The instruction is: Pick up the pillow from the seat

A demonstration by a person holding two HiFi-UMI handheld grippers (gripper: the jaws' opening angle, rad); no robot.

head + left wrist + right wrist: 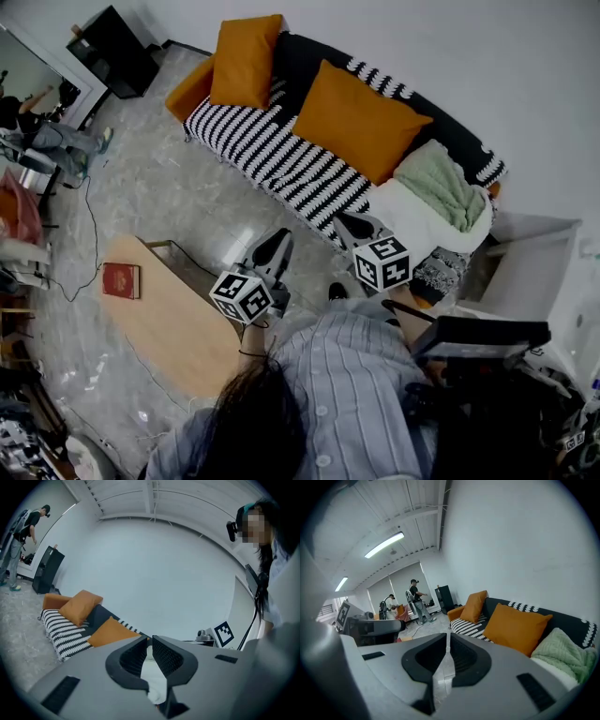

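Observation:
Two orange pillows lean on a black-and-white striped sofa (272, 155): a big one (356, 120) mid-seat and another (246, 58) at the far-left end. A pale green throw (442, 184) lies on a white cushion at the sofa's right end. My left gripper (278, 238) hovers over the floor in front of the sofa, shut and holding nothing. My right gripper (349, 223) is beside it near the sofa's front edge, also shut and holding nothing. The right gripper view shows the big pillow (515, 626) ahead to the right of the shut gripper (447, 637). The left gripper view looks over its shut gripper (150, 640) toward both pillows (112, 631).
A low wooden table (178, 323) with a red book (122, 279) stands left of me. A white side table (530, 267) is at the sofa's right end. A black cabinet (112, 49) and people (56, 141) are at the far left. A cable (92, 225) runs across the floor.

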